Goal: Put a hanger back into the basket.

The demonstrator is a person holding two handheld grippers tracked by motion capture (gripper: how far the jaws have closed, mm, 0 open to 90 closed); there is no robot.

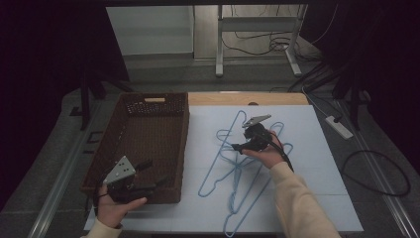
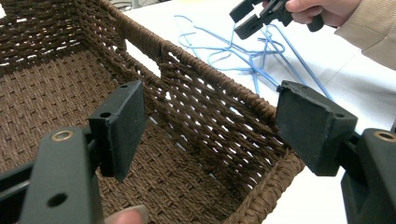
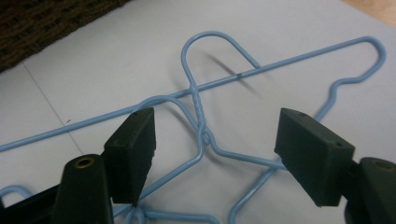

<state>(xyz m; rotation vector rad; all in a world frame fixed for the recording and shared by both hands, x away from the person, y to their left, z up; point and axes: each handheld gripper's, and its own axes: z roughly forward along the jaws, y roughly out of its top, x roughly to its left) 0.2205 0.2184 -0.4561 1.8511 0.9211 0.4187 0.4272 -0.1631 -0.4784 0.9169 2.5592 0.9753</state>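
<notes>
Nearest the camera, the left gripper (image 1: 148,174) is sitting in the person's left hand (image 1: 116,204) at the basket's near corner, its two flat black pads (image 2: 122,122) standing wide apart with nothing between them. A grey three-cornered plate (image 1: 120,169) is riding on top of it. In the left gripper view those jaws are straddling the basket's (image 2: 219,100) right wall, one pad over the inside, the other out over the white sheet.

The basket is one rectangular piece of dark brown woven wicker, coarse and open in its weave, with a thick braided rim and a slot handle (image 1: 154,99) cut in its far end wall. It is lying on the left part of the table, empty inside.

Moving right, thin blue wire hangers (image 1: 237,168) are lying tangled flat on the pale sheet (image 1: 322,163), overlapping one another; the exact count is hard to tell, but several hooks and shoulders are showing. They are resting just beside the basket, not touching it.

Over that pile the right gripper (image 1: 236,146) is hovering, held by the right hand (image 1: 267,154) in a cream sleeve (image 1: 297,198). In the right gripper view its jaws are spread wide either side of one twisted hanger neck (image 3: 201,126), gripping nothing.

Beyond the table, cables (image 1: 376,173) are trailing across the grey floor.
</notes>
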